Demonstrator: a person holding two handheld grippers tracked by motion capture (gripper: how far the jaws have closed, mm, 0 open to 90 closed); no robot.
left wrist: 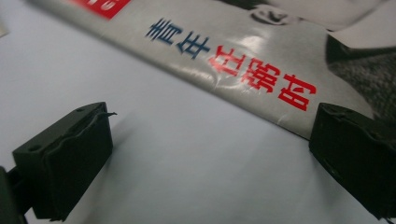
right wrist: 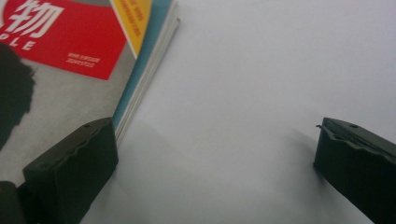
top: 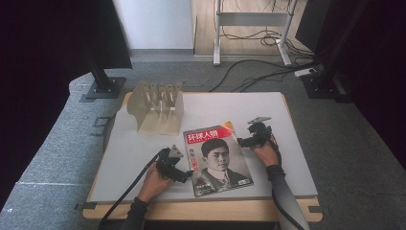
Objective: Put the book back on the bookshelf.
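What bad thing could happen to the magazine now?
The left gripper straddles the edge of the flat magazine; closing there might crease the thin cover, already wrinkled nearby. The right gripper has one jaw over the cover and one on the table, so it might pinch only a few pages or push the magazine sideways.

Soft daylight, dark corners, blurred close-ups.

A pale wooden slotted rack (top: pixel 157 108) stands on the white table top (top: pixel 268 115), at its far left corner. Beyond the table's far edge lies grey carpet (top: pixel 201 74), crossed by black cables (top: pixel 249 72). Farther back stands a white metal frame (top: pixel 251 21) on two feet. A black stand base (top: pixel 103 86) sits on the carpet left of the rack.
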